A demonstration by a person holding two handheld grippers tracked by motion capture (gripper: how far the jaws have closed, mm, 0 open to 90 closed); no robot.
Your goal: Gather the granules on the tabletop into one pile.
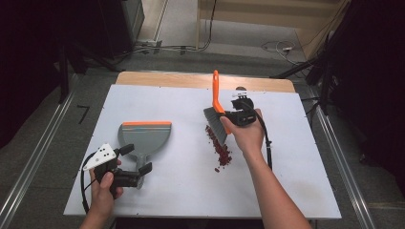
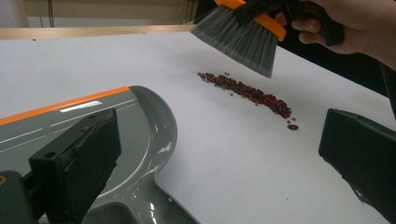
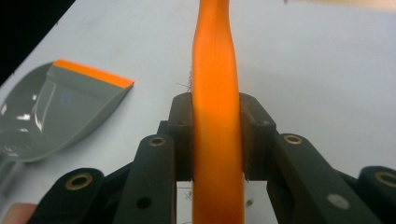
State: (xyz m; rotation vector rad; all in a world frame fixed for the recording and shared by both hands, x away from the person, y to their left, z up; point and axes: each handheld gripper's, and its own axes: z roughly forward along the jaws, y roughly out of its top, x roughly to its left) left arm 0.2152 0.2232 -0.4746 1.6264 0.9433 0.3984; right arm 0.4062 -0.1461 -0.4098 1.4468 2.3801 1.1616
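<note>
High view: the right gripper point(image 1: 228, 116) is clenched on the orange handle of a hand brush point(image 1: 216, 110), whose grey bristles hang just above the far end of a line of small red beans point(image 1: 220, 150) on the white table point(image 1: 286, 157). Nearer the person's left, the left gripper point(image 1: 138, 159) has its jaws spread apart either side of the handle of the grey dustpan point(image 1: 144, 136), which lies flat, well apart from the beans.

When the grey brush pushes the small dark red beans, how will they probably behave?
The small dark red beans look loose, rounded and light, so they will probably roll and scatter. The grey brush bristles look soft and may bend over some. The white table looks smooth, so strays could travel far.
</note>
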